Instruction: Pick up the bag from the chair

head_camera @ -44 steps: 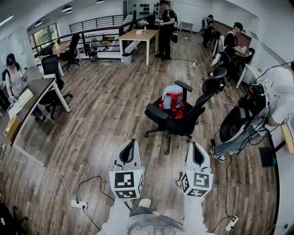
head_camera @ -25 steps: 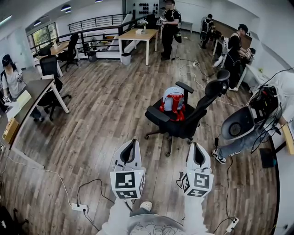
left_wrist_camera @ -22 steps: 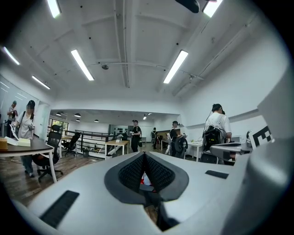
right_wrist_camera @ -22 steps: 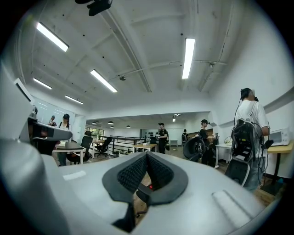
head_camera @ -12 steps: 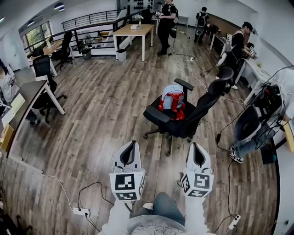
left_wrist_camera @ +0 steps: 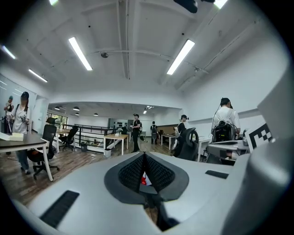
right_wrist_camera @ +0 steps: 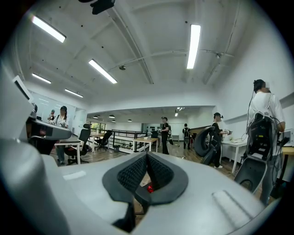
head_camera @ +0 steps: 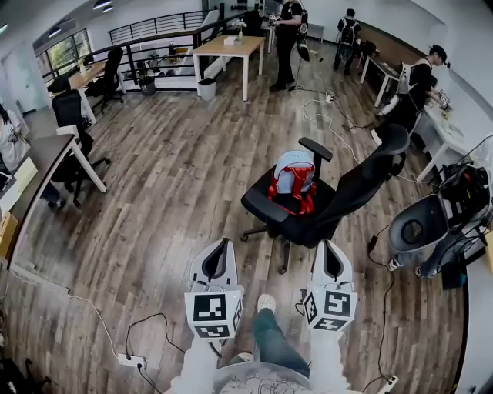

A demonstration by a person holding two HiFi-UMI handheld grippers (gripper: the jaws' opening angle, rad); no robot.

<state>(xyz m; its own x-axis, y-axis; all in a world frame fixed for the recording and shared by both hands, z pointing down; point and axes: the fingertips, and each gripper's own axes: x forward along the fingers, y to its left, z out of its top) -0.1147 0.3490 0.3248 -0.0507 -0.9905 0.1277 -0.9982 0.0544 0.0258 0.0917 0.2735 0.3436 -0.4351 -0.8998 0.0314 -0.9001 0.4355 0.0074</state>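
bag [head_camera: 295, 177]: light blue-grey with red straps, upright on the seat of the black office chair [head_camera: 348, 196], roughly mid-seat. Nothing touching it but the seat.

chair: backrest at 4 o'clock of the bag, leaning away from it. One armrest at 1 o'clock of the bag, the other at 8 o'clock. Star base on the wood floor [head_camera: 177, 177], in open space.

left gripper [head_camera: 219, 248]: at 7 o'clock of the chair in the head view, well apart from it, marker cube facing the camera. In the left gripper view the left gripper [left_wrist_camera: 144, 170] has its dark pads meeting at the tips, with only a thin slit lower down. Nothing clamped. A red-and-white sliver shows through the slit, far off.

right gripper [head_camera: 330, 250]: at 6 o'clock of the chair, near its base but not touching. It is level with the left one, and both point toward 12. In its own view the right gripper [right_wrist_camera: 147, 173] is the same: pads together at the tips, holding nothing, a red speck in the slit.

Between the grippers, lower down: the person's leg and a light shoe [head_camera: 266, 302].

Further out:
- second chair [head_camera: 416, 229], grey-backed, at 3 o'clock of the bag's chair with cables around it
- desk [head_camera: 48, 150] at 9 o'clock
- wooden table [head_camera: 228, 48] at 12 o'clock, with a standing person [head_camera: 291, 21] just right of it
- power strip [head_camera: 128, 360] on the floor at 8 o'clock of the left gripper
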